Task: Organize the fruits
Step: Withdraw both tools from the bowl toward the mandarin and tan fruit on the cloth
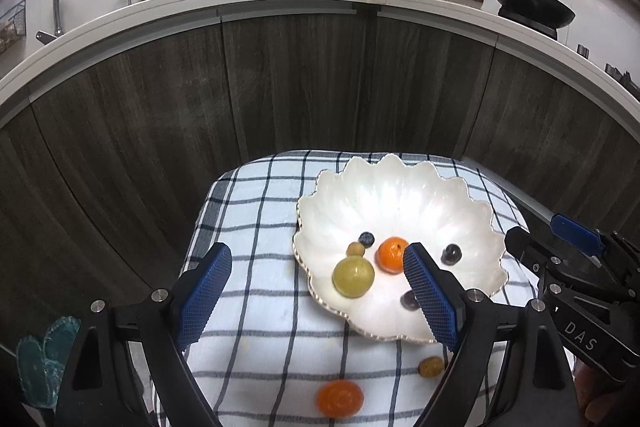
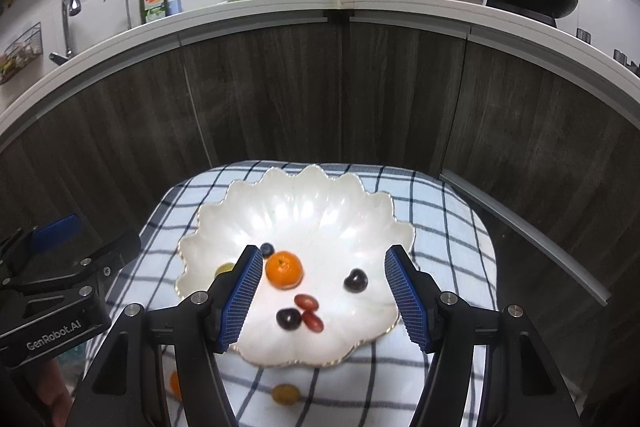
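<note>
Judging by the white scalloped plate (image 2: 320, 211), I'm mostly done: a small orange citrus (image 2: 284, 269), grapes and berries sit inside. An orange citrus (image 1: 340, 398) and a yellowish-brown berry (image 1: 431, 366) remain on the checked cloth (image 1: 248, 211). My left gripper (image 1: 318, 301) gapes wide and my right gripper (image 2: 324, 301) half-wide, both empty.

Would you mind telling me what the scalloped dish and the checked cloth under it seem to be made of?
The scalloped dish looks like glazed ceramic or glass with a pearly white gloss: bright highlights streak its ribs, and a thin gold line edges the rim. The checked cloth appears to be soft woven fabric, probably cotton: matte, with dark lines and a rounded drape at the edges.
</note>
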Motion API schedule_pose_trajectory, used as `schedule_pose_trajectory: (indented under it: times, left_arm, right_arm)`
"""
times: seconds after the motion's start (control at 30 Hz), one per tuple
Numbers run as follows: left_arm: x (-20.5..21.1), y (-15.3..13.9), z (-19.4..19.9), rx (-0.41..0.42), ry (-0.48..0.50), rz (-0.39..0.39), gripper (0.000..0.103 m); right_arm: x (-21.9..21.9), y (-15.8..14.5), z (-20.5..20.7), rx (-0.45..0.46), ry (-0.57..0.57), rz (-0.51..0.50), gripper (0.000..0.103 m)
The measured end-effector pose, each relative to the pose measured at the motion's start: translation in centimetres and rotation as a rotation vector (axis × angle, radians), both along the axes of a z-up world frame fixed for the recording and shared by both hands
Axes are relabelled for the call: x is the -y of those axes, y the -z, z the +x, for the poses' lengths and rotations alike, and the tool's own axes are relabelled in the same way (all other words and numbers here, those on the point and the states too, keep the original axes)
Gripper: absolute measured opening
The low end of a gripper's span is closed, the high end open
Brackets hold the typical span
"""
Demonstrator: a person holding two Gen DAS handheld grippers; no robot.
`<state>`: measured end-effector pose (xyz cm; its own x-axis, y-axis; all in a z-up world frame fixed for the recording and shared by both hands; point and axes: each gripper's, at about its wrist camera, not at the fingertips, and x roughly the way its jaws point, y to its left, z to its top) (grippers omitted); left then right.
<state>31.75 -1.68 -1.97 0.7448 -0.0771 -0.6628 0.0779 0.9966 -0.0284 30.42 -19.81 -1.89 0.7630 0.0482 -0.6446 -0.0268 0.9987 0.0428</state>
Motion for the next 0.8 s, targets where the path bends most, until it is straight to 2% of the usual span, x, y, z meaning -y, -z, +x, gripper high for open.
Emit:
schedule_pose_trajectory:
  times: [0.47, 0.8]
  left_arm:
    - [-0.1, 2.2, -3.4, 0.028, 0.022, 0.027, 0.088]
    - [0.0, 4.6, -4.7, 0.010, 0.041, 0.041, 0.088]
  right_arm:
    - [-0.8, 2.8, -2.8, -0.027, -0.038, -0.011, 0.065]
    - [-1.4, 5.0, -4.1, -0.048, -0.070, -0.017, 0.065]
